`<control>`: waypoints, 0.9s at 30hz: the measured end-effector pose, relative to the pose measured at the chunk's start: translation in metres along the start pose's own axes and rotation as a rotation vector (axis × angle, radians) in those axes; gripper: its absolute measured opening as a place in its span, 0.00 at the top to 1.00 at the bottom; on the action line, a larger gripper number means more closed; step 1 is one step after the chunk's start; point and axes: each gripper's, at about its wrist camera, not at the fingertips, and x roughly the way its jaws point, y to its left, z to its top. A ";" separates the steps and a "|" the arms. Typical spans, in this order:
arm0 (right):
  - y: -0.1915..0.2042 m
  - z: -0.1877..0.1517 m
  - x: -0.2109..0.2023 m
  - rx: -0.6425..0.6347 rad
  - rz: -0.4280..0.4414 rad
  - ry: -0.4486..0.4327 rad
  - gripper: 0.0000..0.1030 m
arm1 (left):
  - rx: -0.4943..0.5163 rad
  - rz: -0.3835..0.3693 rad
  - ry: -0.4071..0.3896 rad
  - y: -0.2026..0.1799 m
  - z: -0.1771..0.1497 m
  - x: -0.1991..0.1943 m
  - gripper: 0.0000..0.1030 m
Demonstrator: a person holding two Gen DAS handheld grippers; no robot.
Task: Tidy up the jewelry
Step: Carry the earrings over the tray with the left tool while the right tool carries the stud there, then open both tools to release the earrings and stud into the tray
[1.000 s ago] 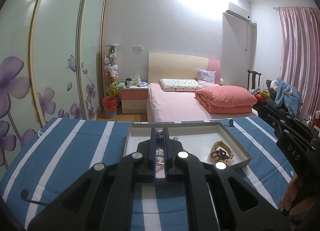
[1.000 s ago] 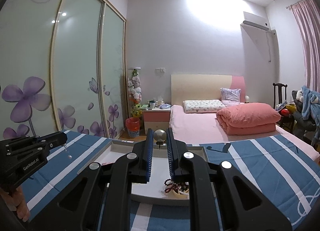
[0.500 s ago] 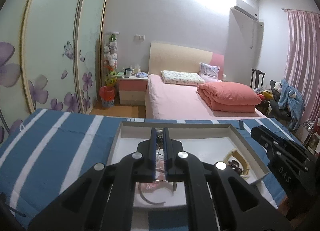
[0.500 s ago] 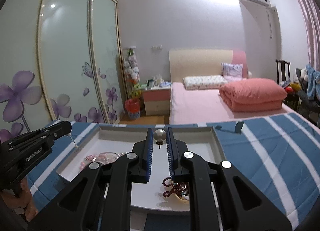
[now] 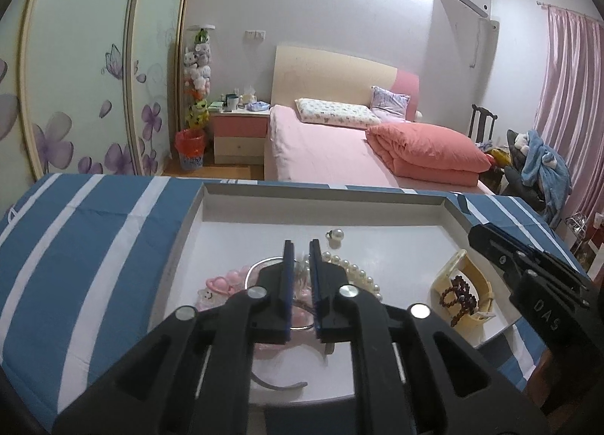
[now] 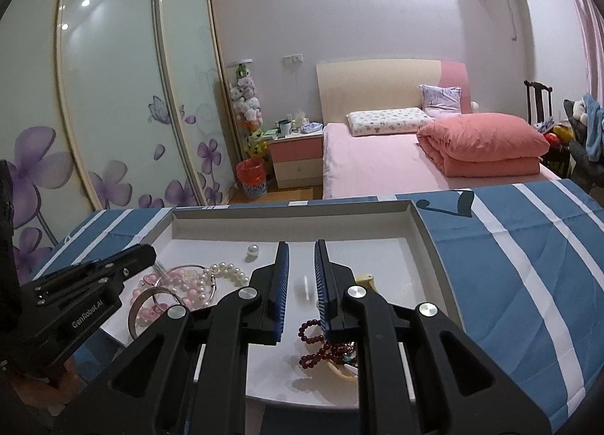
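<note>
Two tools hang over one white tray (image 5: 190, 225) that sits on a blue-and-white striped cloth (image 5: 94, 231) in the lower half of both views. In the left wrist view the left tool (image 5: 300, 250) fills the bottom centre, its blue-padded fingers (image 5: 288, 265) drawn close with only a narrow gap; something thin and pale shows in that gap, but we cannot tell whether it is gripped. Under and around it lie a string of white pearls (image 5: 358, 274), a silver bangle (image 5: 264, 265) and pink beaded pieces (image 5: 222, 282). A single pearl earring (image 5: 335, 235) rests apart from them, just above the fingertips and nearer the tray's far wall.

At the right of that view a dark red bead bracelet (image 5: 458, 293) lies on a cream-yellow curved piece (image 5: 472, 276), and the right tool (image 5: 487, 235) reaches in from the right edge.

In the right wrist view the right tool (image 6: 302, 250) holds nothing — its fingers stand a little apart over bare tray floor at centre frame. The red beads (image 6: 315, 340) sit low, partly hidden by its right finger. The pearls (image 6: 226, 271) and the pink pieces (image 6: 177, 278) lie at centre left beside the left tool (image 6: 149, 252), and the lone earring (image 6: 253, 251) shows above them.
</note>
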 end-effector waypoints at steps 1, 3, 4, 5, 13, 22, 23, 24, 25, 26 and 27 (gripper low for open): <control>-0.001 0.001 -0.001 0.005 -0.002 -0.004 0.75 | -0.005 -0.004 0.001 0.000 0.000 0.000 0.77; -0.004 0.001 -0.004 0.019 -0.007 -0.018 0.62 | -0.018 -0.015 -0.006 0.002 0.000 -0.001 0.70; -0.004 0.003 -0.004 0.022 -0.009 -0.026 0.60 | -0.023 -0.020 -0.009 0.003 0.000 -0.002 0.68; -0.005 0.003 -0.005 0.023 -0.009 -0.031 0.60 | -0.025 -0.024 -0.012 0.003 0.000 -0.004 0.68; -0.004 0.010 -0.019 0.021 -0.023 -0.046 0.52 | -0.087 -0.016 -0.040 0.018 0.009 -0.023 0.53; 0.010 0.011 -0.079 -0.035 -0.009 -0.130 0.22 | -0.126 0.023 -0.166 0.049 0.011 -0.106 0.29; 0.013 0.008 -0.086 -0.041 -0.009 -0.137 0.20 | -0.125 0.028 -0.177 0.051 0.008 -0.115 0.27; 0.015 0.006 -0.094 -0.046 -0.009 -0.144 0.17 | -0.122 0.036 -0.190 0.052 0.004 -0.126 0.23; 0.015 0.004 -0.100 -0.047 -0.007 -0.150 0.14 | -0.117 0.045 -0.203 0.052 0.000 -0.136 0.20; 0.017 0.002 -0.105 -0.048 -0.005 -0.153 0.13 | -0.112 0.052 -0.212 0.052 -0.003 -0.143 0.18; 0.019 -0.001 -0.111 -0.049 -0.002 -0.154 0.10 | -0.100 0.063 -0.223 0.051 -0.009 -0.153 0.14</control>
